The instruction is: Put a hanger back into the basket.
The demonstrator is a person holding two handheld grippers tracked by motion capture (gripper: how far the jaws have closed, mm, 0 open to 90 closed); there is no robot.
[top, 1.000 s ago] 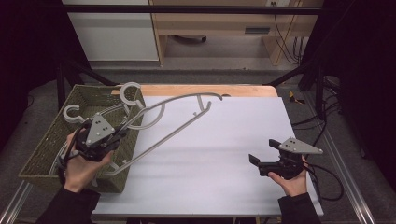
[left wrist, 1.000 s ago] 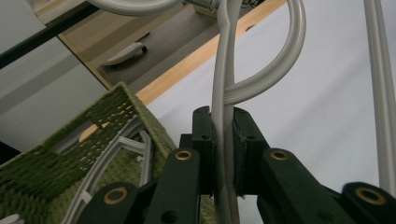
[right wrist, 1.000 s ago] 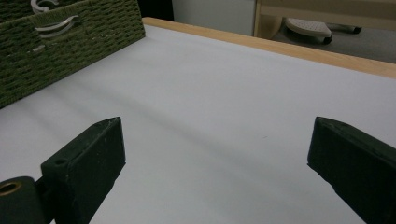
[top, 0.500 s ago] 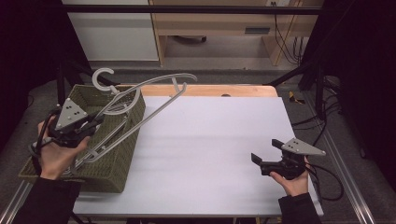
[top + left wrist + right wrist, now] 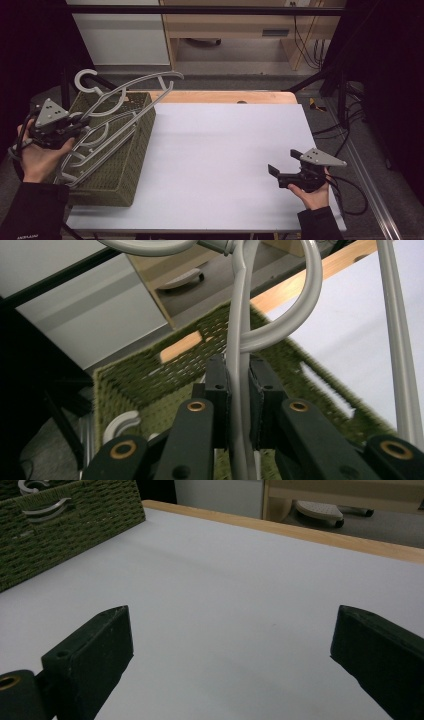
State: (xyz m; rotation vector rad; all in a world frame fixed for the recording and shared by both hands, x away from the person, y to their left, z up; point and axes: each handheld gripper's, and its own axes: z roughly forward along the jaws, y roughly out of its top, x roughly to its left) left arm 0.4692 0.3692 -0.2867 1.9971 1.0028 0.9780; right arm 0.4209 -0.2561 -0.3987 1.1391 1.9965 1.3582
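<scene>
My left claw (image 5: 80,121) is clamped on a grey hanger (image 5: 131,86) over the green basket (image 5: 125,165) at the tabletop's (image 5: 225,150) left, not yet dropped in; right claw (image 5: 282,170) gapes empty.

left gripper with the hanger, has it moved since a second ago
Yes. The left gripper, shut on the grey hanger, has carried it leftward off the white table, over the green basket.
</scene>
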